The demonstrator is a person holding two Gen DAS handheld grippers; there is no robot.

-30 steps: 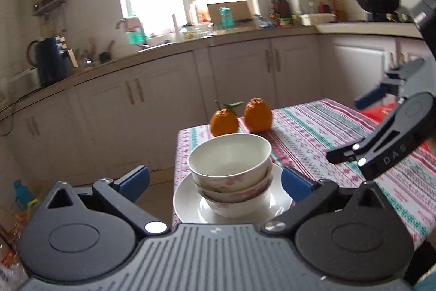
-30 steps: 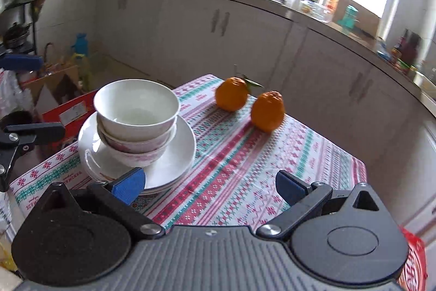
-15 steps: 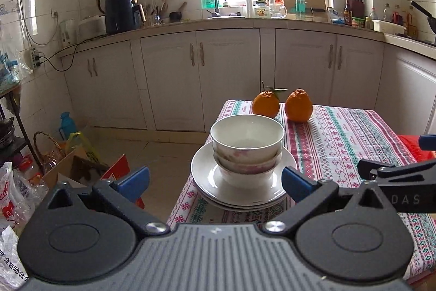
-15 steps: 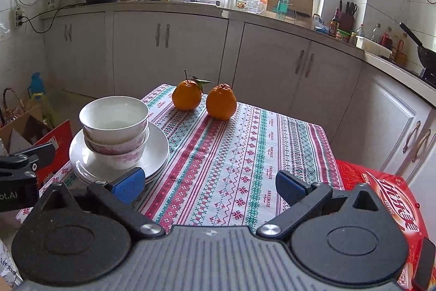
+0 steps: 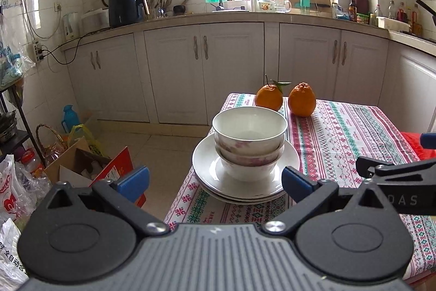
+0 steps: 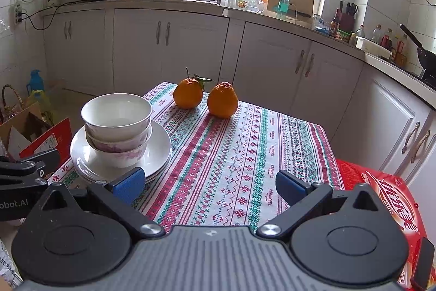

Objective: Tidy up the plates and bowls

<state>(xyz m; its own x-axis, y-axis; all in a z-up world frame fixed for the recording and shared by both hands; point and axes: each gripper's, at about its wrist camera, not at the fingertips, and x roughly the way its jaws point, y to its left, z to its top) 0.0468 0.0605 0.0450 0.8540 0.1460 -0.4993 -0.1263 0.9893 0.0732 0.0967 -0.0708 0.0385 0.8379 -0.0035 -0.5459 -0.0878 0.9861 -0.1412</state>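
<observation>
Stacked bowls (image 5: 249, 143) nested on plates (image 5: 209, 176) at bench (image 5: 354, 132) corner, near oranges (image 5: 302, 99); stack centred ahead of left gripper (image 5: 215, 179) jaws, left of right gripper (image 6: 209, 182) jaws; both jaws apart, empty.

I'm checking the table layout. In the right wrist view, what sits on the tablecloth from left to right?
Stacked bowls on plates → leafy orange → second orange → red box at the table's right edge.
</observation>
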